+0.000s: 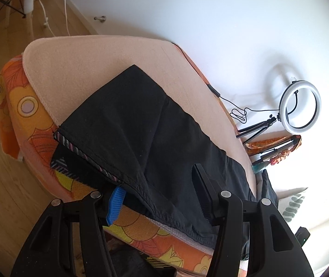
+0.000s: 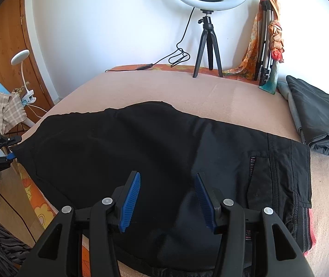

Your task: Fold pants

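Black pants (image 2: 155, 143) lie spread across the pink blanket (image 2: 210, 92) on the bed, waistband at the right (image 2: 303, 219), leg hems at the left. In the left wrist view the pants (image 1: 141, 127) stretch away from me, their hem hanging over the bed's edge. My left gripper (image 1: 157, 182) is open at that hem, one blue pad (image 1: 116, 204) under the cloth and the other finger over it. It also shows in the right wrist view (image 2: 5, 157) at the far left. My right gripper (image 2: 167, 180) is open just above the middle of the pants, empty.
A ring light on a tripod (image 2: 207, 30) stands at the wall behind the bed, with a cable (image 2: 178, 55). Folded dark clothes (image 2: 319, 115) lie at the right. An orange flowered cover (image 1: 25, 115) hangs over the bed's side. Wooden floor (image 1: 2, 184) lies to the left.
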`<act>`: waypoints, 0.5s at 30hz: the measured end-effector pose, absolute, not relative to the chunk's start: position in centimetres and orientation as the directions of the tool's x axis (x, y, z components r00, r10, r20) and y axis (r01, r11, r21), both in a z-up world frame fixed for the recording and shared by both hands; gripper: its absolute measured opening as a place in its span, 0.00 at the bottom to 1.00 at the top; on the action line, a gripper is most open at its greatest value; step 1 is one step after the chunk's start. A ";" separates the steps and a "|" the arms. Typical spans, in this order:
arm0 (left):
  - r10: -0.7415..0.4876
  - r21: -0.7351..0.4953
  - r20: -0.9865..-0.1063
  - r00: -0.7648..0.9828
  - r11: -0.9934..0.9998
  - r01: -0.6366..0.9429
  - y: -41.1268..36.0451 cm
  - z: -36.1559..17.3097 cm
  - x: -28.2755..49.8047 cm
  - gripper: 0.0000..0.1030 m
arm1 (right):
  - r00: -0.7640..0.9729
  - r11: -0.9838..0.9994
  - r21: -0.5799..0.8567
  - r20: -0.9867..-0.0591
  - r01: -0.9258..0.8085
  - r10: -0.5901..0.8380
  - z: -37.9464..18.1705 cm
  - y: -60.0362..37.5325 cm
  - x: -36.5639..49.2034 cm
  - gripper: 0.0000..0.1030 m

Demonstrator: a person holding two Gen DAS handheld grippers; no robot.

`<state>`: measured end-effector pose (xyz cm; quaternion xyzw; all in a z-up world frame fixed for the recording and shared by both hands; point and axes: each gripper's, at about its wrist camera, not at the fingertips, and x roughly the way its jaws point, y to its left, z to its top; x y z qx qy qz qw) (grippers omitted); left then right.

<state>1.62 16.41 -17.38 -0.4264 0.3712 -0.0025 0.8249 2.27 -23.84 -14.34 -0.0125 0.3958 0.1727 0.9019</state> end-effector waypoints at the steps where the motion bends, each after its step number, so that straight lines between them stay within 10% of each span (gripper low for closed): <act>1: -0.322 -0.705 -0.614 0.721 0.634 -0.318 16.4 -17.7 1.4 0.52 | 0.630 0.941 0.108 -0.718 -0.321 0.297 -14.3 -23.9 2.2 0.50; 15: -0.319 -0.736 -0.628 0.710 0.538 -0.410 17.4 -18.6 0.6 0.55 | 0.621 0.936 0.110 -0.721 -0.336 0.307 -14.4 -23.5 2.2 0.55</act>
